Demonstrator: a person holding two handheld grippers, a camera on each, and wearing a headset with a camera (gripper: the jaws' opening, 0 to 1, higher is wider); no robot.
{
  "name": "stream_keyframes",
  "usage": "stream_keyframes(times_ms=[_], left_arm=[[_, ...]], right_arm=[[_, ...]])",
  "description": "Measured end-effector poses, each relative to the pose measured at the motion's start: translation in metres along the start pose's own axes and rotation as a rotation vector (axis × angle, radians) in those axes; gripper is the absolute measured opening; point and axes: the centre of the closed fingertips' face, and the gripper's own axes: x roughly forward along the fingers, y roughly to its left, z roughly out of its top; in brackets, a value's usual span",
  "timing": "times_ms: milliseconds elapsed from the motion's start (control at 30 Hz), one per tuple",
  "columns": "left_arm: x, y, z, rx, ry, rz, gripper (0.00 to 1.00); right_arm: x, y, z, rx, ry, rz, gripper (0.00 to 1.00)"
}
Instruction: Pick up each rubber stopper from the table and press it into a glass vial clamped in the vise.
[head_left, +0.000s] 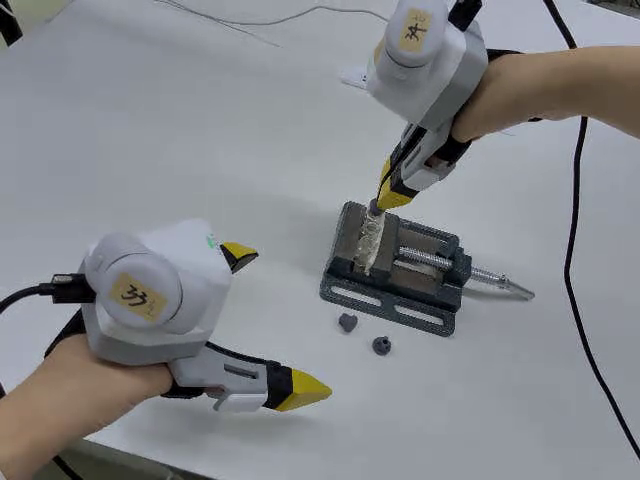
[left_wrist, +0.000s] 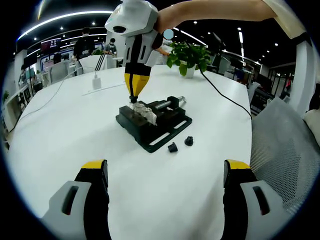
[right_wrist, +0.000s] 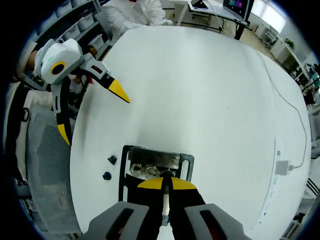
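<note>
While the white bench (head_left: 150, 120) is carrying every item, the entries are running largest to smallest.

1. Right hand-held gripper (head_left: 388, 195): it is standing steeply tip-down directly over the vise. Its jaws are clenching together on what is reading as a dark held stopper (head_left: 375, 207).
2. Left hand-held gripper (head_left: 272, 322): it is hovering over the near-left bench with jaws spread wide, gripping nothing. It is pointing across toward the vise.
3. Vise (head_left: 400, 290): black, it is sitting flat on the bench, and its screw handle is sticking out on the side away from the left hand-held gripper.
4. Glass vials (head_left: 368, 240): they are standing upright in a row, clamped between the vise jaws. The row's long axis is running along those jaws, crosswise to the screw. Their number is not reading clearly.
5. Held stopper: it is sitting at or touching the top of the vial row, right under the yellow tips.
6. First loose stopper (head_left: 347, 323) and second loose stopper (head_left: 381, 346): both are lying on the bench just beside the vise's near base flange. They are apart from each other, between the vise and the left hand-held gripper.

Judgement: the press is calling for a straight push down each vial's upright axis. The left hand-held gripper is lying nearer the loose pair.
</note>
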Motion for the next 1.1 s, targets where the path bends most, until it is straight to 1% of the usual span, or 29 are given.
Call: stream_keyframes(times_ms=[33, 133, 300, 333, 367, 500, 600, 733, 867, 1100], left_arm=[[0.0, 0.0, 0.0, 0.001, 0.0, 0.0, 0.95], [0.001, 0.002, 0.0, 0.002, 0.002, 0.0, 0.95], [0.002, 0.002, 0.0, 0.001, 0.005, -0.006, 0.95], [0.003, 0.001, -0.001, 0.0, 0.006, -0.007, 0.95], [0.003, 0.001, -0.001, -0.001, 0.006, -0.008, 0.95], [0.004, 0.001, -0.002, -0.005, 0.008, -0.01, 0.95], [0.005, 0.002, -0.003, -0.009, 0.01, -0.012, 0.95], [0.007, 0.002, -0.002, -0.011, 0.009, -0.013, 0.95], [0.009, 0.003, -0.002, -0.015, 0.01, -0.013, 0.95], [0.013, 0.005, 0.0, -0.016, 0.006, -0.013, 0.95]], right_arm=[[0.0, 0.0, 0.0, -0.013, 0.002, 0.001, 0.0], [0.0, 0.001, 0.0, -0.008, 0.005, 0.006, 0.0], [0.0, 0.001, -0.001, 0.023, 0.005, 0.016, 0.0], [0.0, 0.002, -0.001, 0.05, 0.003, 0.015, 0.0], [0.0, 0.001, -0.002, 0.041, 0.004, 0.016, 0.0], [0.001, 0.0, -0.002, 0.045, 0.0, 0.012, 0.0], [0.001, -0.002, -0.002, 0.052, -0.007, 0.008, 0.0], [0.002, -0.001, -0.004, 0.068, -0.011, 0.017, 0.0], [0.002, 0.0, -0.003, 0.022, 0.021, 0.017, 0.0], [0.003, 0.001, -0.002, 0.006, 0.057, 0.016, 0.0]])
